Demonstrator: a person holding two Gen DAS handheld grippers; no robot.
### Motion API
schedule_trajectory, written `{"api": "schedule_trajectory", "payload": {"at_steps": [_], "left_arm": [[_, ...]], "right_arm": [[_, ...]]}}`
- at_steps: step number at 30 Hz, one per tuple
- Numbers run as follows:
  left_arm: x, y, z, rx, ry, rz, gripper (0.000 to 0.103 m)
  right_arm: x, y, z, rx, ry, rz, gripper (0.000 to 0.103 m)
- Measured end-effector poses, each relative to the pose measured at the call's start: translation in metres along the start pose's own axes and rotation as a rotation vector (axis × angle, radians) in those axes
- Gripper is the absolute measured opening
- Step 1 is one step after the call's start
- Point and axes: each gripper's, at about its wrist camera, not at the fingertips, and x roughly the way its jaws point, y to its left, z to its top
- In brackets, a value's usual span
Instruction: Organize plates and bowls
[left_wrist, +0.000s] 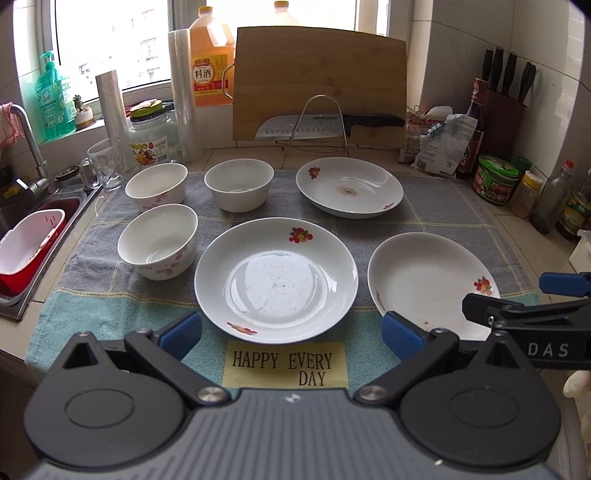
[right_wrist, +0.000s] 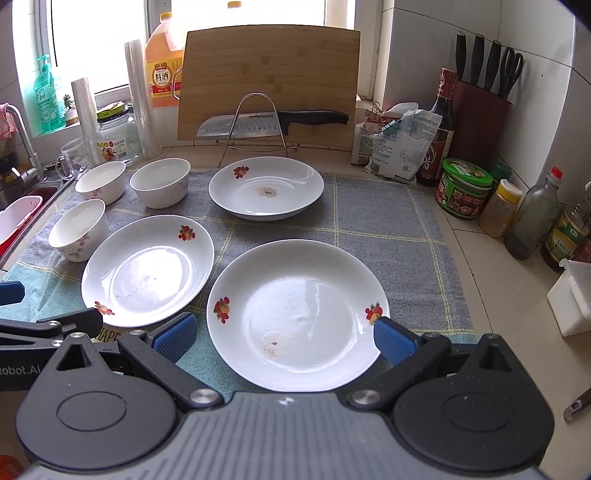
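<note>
Three white plates and three white bowls sit on a grey and teal checked towel spread over the counter.

The left tongs hang over the front edge of the towel with their blue pads spread wide, grasping nothing. Straight before them lies the middle plate, near the front edge, with the yellow label reading "HAPPY EVERY DAY" just below it.

The right tongs are likewise released and empty. Their pads stand to either side of the right plate, which lies flat at the front right of the towel; whether a pad touches its rim I cannot tell.

The far plate rests toward the back edge, in front of a wire rack that carries a knife and a wooden cutting board.

The three bowls stand upright at the left edge, next to the sink: the front bowl just left of the middle plate, the back left bowl behind it, and the back bowl beside that one.
</note>
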Motion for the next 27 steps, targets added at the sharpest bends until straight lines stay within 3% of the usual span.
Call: {"api": "schedule_trajectory", "payload": {"at_steps": [10,27], "left_arm": [[0.001,-0.006,0.0,-0.058,0.01,-0.064,0.102],[0.014,-0.013,-0.01,-0.078,0.007,0.037,0.102]], "right_arm": [[-0.009,-0.023,-0.009,-0.026,-0.062,0.04,0.103],[0.036,-0.055,-0.055,-0.125,0.024,0.129,0.103]]}}
